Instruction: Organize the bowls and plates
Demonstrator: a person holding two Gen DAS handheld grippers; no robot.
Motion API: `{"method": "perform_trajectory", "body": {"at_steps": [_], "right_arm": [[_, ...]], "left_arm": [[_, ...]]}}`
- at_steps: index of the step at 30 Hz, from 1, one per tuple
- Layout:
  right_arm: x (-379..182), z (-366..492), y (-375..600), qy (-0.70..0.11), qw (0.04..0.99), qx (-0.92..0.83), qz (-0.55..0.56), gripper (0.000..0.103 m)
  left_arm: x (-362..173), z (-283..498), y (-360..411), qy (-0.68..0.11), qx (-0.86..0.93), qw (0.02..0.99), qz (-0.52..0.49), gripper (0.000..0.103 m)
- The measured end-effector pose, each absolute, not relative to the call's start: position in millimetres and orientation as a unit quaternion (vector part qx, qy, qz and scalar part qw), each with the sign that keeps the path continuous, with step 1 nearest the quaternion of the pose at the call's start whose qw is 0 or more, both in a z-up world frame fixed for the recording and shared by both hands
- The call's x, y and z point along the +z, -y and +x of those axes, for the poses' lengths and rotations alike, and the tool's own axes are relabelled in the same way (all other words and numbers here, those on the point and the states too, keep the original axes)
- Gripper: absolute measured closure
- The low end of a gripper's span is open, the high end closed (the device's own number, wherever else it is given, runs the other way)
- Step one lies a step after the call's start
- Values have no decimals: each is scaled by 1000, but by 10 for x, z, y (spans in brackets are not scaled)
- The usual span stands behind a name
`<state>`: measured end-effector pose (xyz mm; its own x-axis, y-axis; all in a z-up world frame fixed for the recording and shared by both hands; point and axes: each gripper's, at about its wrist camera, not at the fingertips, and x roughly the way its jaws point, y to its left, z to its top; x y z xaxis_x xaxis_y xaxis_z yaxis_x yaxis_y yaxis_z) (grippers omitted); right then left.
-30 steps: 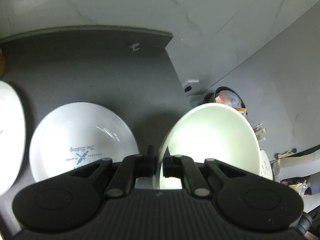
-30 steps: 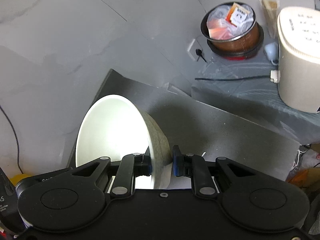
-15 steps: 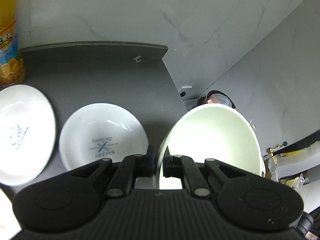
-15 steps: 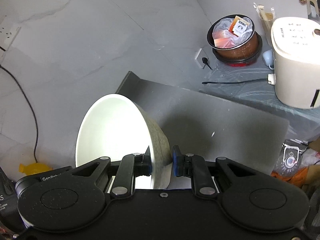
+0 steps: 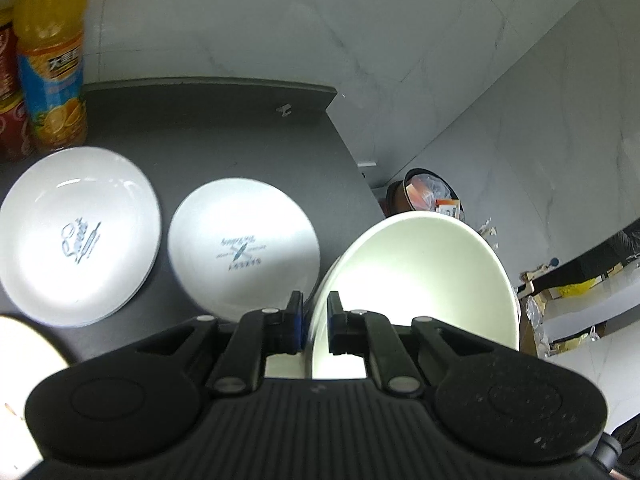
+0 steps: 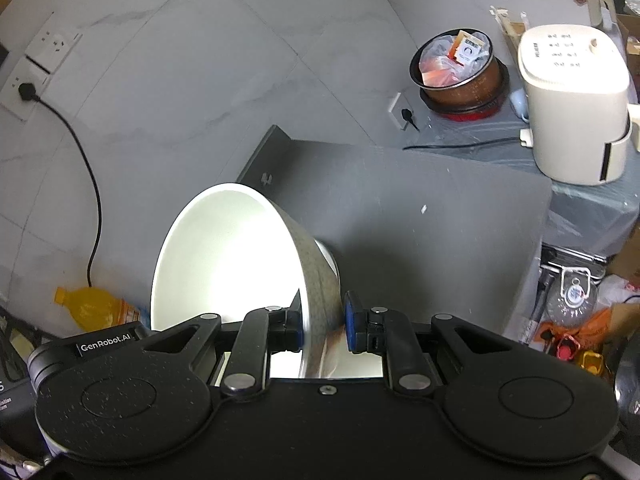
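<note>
My left gripper is shut on the rim of a white bowl and holds it above the dark table, tilted on its side. Two white plates with blue print lie on the table: one in the middle and a larger one to the left. My right gripper is shut on the rim of a bowl that is white inside with a speckled grey outside, held tilted above the dark table.
An orange drink bottle and red cans stand at the table's back left. Past the table's right side, on the floor, are a bin with rubbish, a cream appliance and bags. A cable hangs from a wall socket.
Both grippers have risen and pulled back with their bowls. More of the table shows: the second plate, the bottle and the cans came into the left view.
</note>
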<state>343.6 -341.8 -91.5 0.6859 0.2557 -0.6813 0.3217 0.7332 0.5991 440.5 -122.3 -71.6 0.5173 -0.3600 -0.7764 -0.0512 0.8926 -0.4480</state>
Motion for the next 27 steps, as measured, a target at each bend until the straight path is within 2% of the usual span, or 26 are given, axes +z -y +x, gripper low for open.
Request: {"method": "perform_trajectory", "body": {"at_steps": [12, 27], "right_arm": [[-1075, 3114, 3162, -427, 836, -34, 344, 85], [-1255, 3142, 2974, -474, 831, -55, 287, 85]], "left_arm": [[-956, 4035, 975, -509, -95, 829, -212, 93], [-1233, 4008, 1038, -544, -74, 820, -163, 93]]}}
